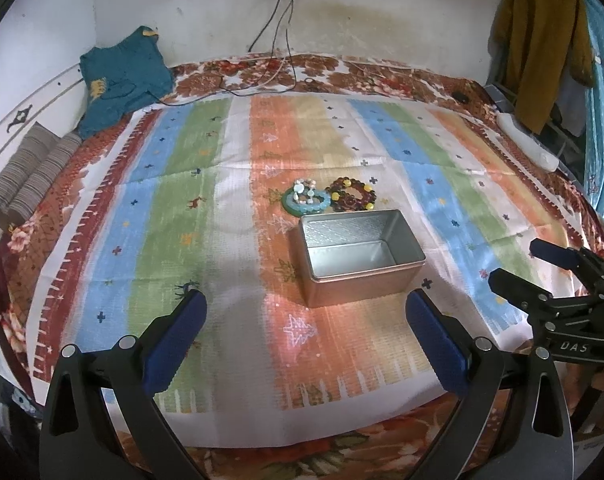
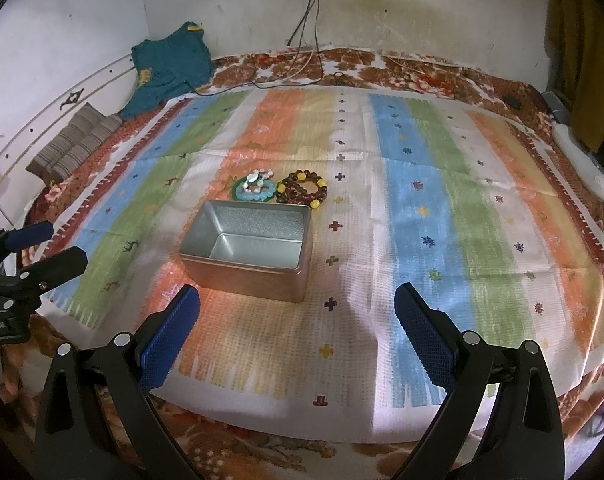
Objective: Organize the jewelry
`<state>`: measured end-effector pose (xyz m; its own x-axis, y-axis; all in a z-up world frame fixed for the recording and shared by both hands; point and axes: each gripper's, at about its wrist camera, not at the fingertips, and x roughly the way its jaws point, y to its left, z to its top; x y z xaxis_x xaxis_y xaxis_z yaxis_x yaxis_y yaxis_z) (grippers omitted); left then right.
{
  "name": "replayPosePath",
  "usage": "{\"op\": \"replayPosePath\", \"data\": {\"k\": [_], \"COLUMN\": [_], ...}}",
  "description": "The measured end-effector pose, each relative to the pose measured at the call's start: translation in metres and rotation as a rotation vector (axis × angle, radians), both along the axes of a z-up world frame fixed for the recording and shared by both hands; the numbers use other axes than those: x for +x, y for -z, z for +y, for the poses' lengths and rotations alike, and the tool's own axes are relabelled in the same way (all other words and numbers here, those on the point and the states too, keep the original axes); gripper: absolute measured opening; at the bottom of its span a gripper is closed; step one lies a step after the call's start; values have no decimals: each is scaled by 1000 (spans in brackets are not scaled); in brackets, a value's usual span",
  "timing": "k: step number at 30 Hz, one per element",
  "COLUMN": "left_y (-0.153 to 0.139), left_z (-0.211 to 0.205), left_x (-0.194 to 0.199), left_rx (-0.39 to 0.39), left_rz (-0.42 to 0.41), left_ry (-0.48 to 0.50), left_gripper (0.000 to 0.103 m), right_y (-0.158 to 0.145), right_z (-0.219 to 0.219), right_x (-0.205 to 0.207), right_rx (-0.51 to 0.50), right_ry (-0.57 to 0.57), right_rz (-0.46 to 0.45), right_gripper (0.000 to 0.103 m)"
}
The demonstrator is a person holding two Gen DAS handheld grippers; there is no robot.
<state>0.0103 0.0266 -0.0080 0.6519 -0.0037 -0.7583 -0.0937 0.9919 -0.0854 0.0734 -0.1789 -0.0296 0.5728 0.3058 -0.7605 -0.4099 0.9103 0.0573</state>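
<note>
Looking through the left wrist view: left gripper (image 1: 305,344) spread wide and empty, low over the striped cloth (image 1: 174,208); open metal tin (image 1: 361,258) just ahead between the 2 blue pads, nothing inside; turquoise bracelet (image 1: 306,199) and dark beaded bracelet (image 1: 351,195) touching each other on the cloth just beyond the tin's far rim, well clear of the jaws; right gripper (image 1: 513,264) at the right edge, also parted and holding nothing. Judging from this, opening step of the task, nothing picked yet; next move likely a reach past or over the tin, a descent onto 1 bracelet, and a pinch across its beads without dragging its neighbour. Turning to the right wrist view: right gripper (image 2: 298,340) gaping, empty, above the cloth's near fringe; tin (image 2: 250,248) ahead and slightly left of the gap; dark beaded bracelet (image 2: 303,188) and turquoise bracelet (image 2: 254,190) side by side behind the tin, far from both pads; left gripper (image 2: 48,246) at the left edge, fingers apart.
</note>
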Motion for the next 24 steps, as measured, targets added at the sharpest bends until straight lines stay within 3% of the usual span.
{"op": "replayPosePath", "data": {"k": [8, 24], "left_y": [-1, 3], "left_z": [1, 14], "left_x": [14, 63], "left_rx": [31, 64], "left_rz": [19, 83], "left_ry": [6, 25], "left_gripper": [97, 97], "right_y": [3, 4], "right_z": [3, 15], "right_x": [13, 61], "right_rx": [9, -42], "right_ry": [-16, -13], "right_rz": [52, 64], "right_gripper": [99, 99]}}
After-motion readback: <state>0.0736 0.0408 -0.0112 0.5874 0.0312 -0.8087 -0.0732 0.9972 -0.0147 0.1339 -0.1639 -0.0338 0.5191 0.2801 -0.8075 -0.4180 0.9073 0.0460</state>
